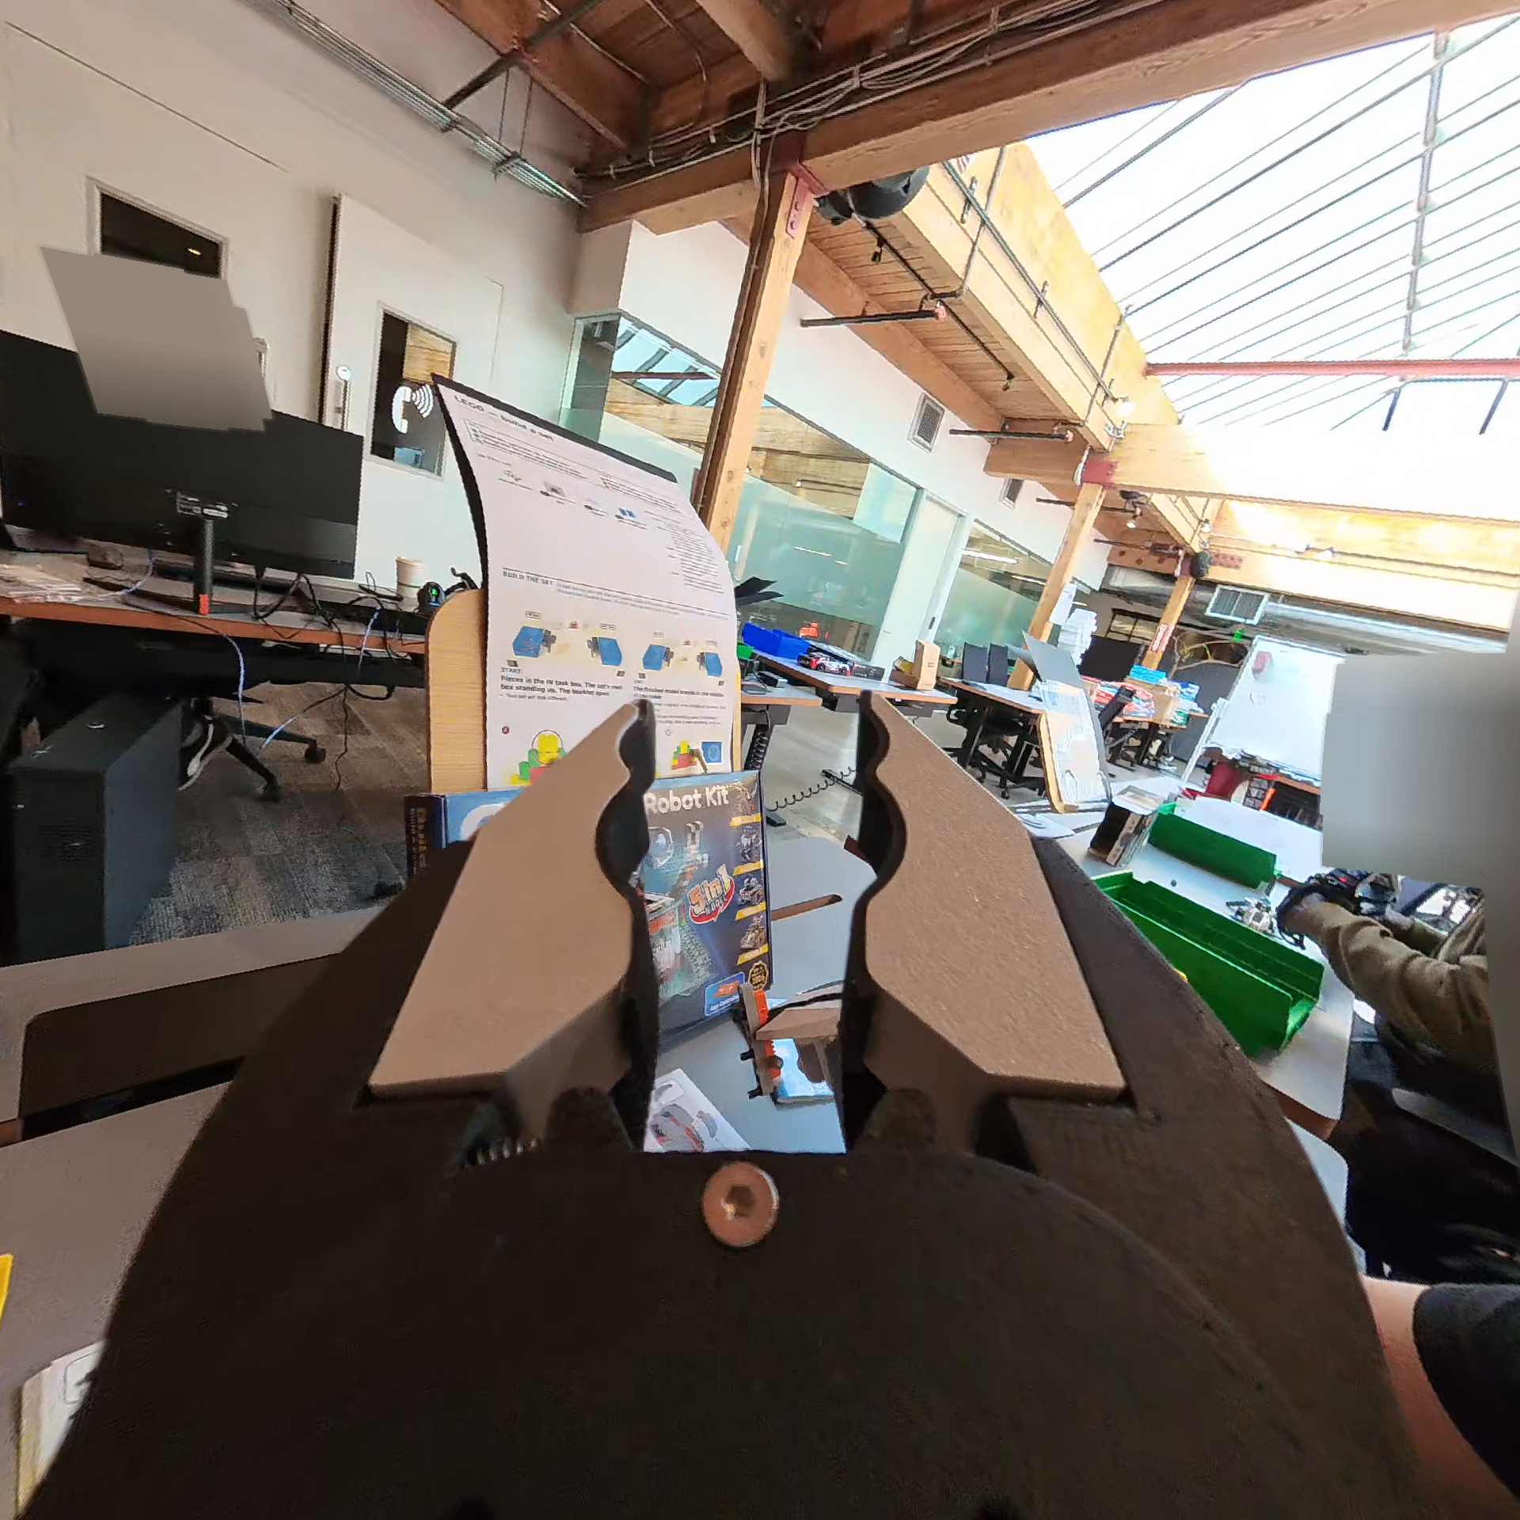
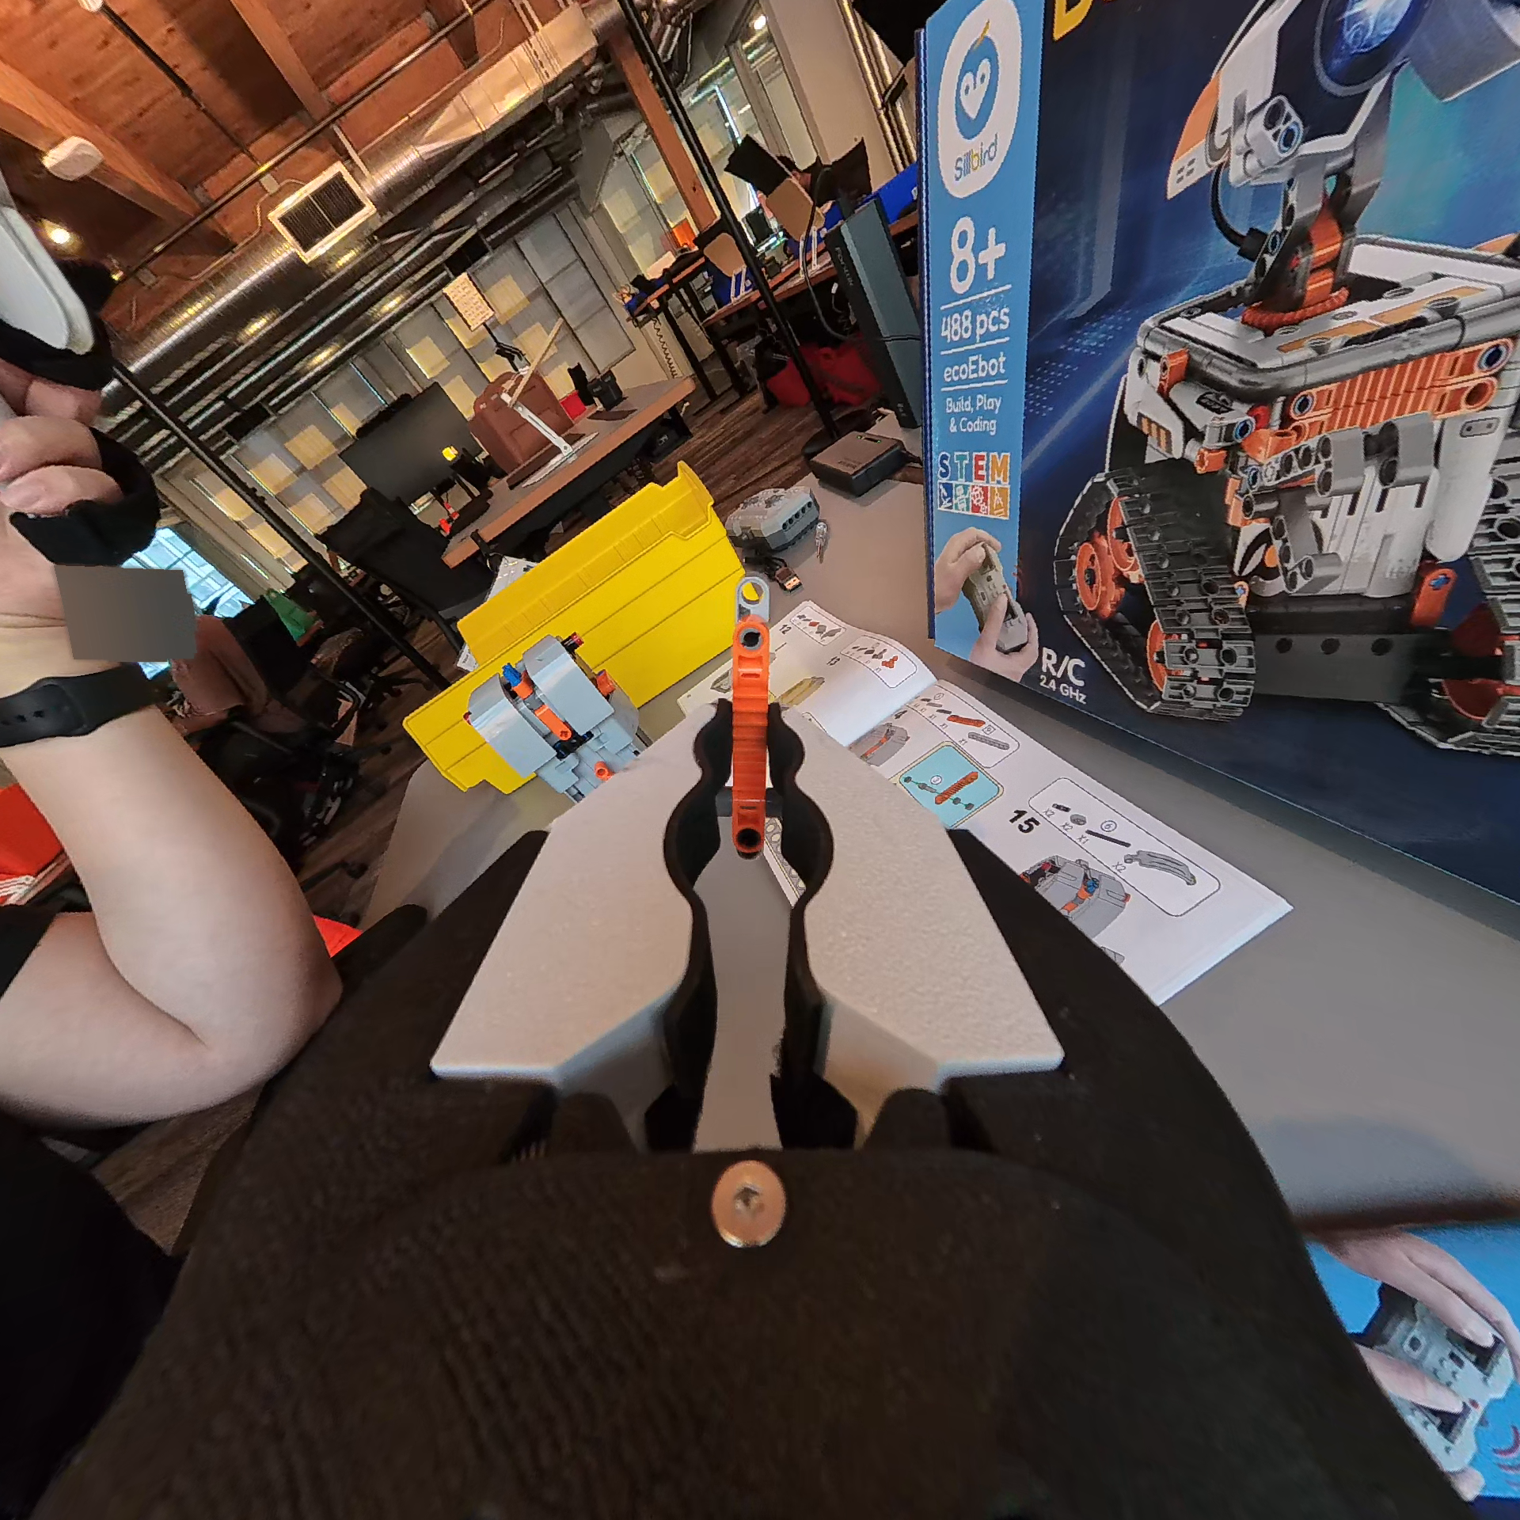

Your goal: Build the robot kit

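Evidently the right tool [image 2: 747, 732] is clenched on an orange beam [image 2: 749, 724], lifted clear of the desk [image 2: 1316, 1069] above the open booklet [image 2: 1028, 822]; the left tool [image 1: 753, 724] gapes unladen, aimed at the upright kit box [image 1: 711, 896].

Grey table [image 2: 1357, 1028], right of frame: blue toy box [image 2: 1234, 411] standing upper right, open booklet [image 2: 1028, 806] centre, yellow bin [image 2: 625, 600] and grey brick model [image 2: 551, 715] centre-left.
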Available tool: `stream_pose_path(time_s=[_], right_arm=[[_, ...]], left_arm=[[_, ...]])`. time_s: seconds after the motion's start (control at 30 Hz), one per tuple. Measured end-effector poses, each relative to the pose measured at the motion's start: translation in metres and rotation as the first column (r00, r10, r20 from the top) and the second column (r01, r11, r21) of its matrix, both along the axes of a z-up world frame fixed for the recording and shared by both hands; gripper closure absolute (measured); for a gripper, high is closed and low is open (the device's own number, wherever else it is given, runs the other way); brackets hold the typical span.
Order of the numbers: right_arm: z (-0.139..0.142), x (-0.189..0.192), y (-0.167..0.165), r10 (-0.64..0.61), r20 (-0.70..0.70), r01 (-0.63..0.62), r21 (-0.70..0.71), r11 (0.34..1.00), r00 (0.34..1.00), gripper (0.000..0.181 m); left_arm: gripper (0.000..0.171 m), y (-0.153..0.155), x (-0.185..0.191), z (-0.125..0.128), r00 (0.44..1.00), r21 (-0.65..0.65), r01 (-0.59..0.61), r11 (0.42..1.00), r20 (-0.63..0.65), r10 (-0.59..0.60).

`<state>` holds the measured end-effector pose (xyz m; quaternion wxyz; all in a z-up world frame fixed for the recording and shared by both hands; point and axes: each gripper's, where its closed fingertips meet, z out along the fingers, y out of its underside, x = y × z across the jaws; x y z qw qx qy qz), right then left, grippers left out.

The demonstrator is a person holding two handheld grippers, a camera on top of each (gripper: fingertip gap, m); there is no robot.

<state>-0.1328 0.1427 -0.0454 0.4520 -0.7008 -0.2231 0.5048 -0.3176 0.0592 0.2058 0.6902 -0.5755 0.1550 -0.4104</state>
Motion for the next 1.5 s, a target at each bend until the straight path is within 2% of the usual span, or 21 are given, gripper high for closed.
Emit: stream_pose_path(time_s=[0.53, 0.67, 1.5], right_arm=[[-0.006, -0.001, 0.001, -0.012, 0.053, 0.012, 0.009, 1.0, 0.999, 0.176], [-0.007, -0.001, 0.002, -0.014, 0.057, 0.013, 0.009, 1.0, 0.998, 0.176], [-0.013, -0.003, 0.002, -0.017, 0.102, 0.015, 0.021, 1.0, 0.995, 0.176]], left_arm=[[0.116, -0.005, 0.008, 0.001, 1.0, 0.006, 0.006, 1.0, -0.024, -0.006], [0.106, 0.0, 0.004, -0.001, 0.999, 0.0, -0.038, 0.999, -0.039, 0.038], [0.106, -0.002, 0.013, -0.004, 0.998, -0.015, 0.0, 1.0, -0.056, -0.001]])
